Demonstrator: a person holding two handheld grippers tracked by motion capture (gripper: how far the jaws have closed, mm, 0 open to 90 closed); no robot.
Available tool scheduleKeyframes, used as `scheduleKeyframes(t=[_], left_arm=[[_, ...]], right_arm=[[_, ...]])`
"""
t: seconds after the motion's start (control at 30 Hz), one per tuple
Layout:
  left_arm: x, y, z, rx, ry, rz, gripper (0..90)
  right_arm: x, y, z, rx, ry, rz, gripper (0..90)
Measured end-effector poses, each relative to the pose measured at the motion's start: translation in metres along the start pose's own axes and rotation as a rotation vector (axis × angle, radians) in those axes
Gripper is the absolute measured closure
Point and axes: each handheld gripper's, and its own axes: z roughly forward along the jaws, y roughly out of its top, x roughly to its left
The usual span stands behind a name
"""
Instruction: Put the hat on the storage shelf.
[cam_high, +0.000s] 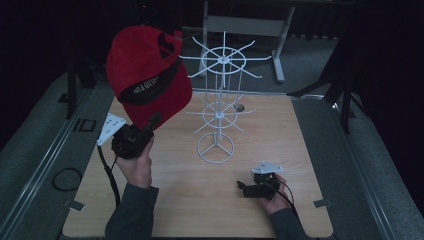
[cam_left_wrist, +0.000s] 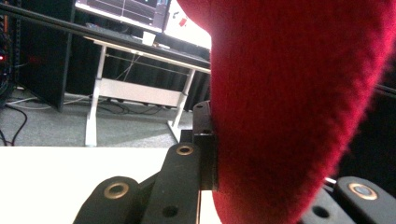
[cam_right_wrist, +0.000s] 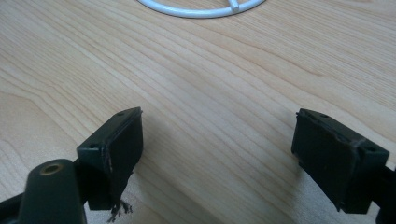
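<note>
1. One red cap is clamped by its brim between the left gripper jaws, raised beside the white wire rack.
2. Soft, light fabric; the stiff brim grips best.
3. Right gripper jaws gape wide, empty, above the table.

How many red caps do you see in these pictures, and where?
1. The red cap is held up above the table's left part, clamped in the left gripper, beside the white wire rack. No others are seen.
</note>
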Motion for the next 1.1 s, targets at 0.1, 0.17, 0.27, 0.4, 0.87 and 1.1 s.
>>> scheduleKeyframes(t=[0.1, 0.17, 0.27, 0.4, 0.87, 1.1], left_arm=[[-0.001, -0.002, 0.001, 0.007, 0.001, 0.006, 85.3], [-0.001, -0.004, 0.001, 0.012, -0.003, 0.007, 85.3], [-0.002, -0.009, 0.001, 0.01, -0.02, 0.004, 85.2], [-0.002, -0.02, 0.002, 0.023, -0.031, -0.006, 85.2], [-0.003, -0.05, 0.005, 0.073, -0.036, -0.024, 84.9], [-0.002, -0.061, 0.007, 0.105, -0.031, -0.02, 84.8]], right_arm=[[0.0, 0.0, 0.0, 0.0, -0.001, -0.001, 16.5], [0.0, 0.0, 0.0, 0.0, -0.001, -0.001, 16.5], [0.0, 0.0, 0.0, -0.001, -0.001, -0.003, 16.5], [0.0, 0.0, 0.0, -0.002, -0.001, -0.002, 16.5], [0.0, 0.0, 0.0, -0.003, -0.001, -0.002, 16.5], [0.0, 0.0, 0.0, -0.004, -0.001, 0.0, 16.4]])
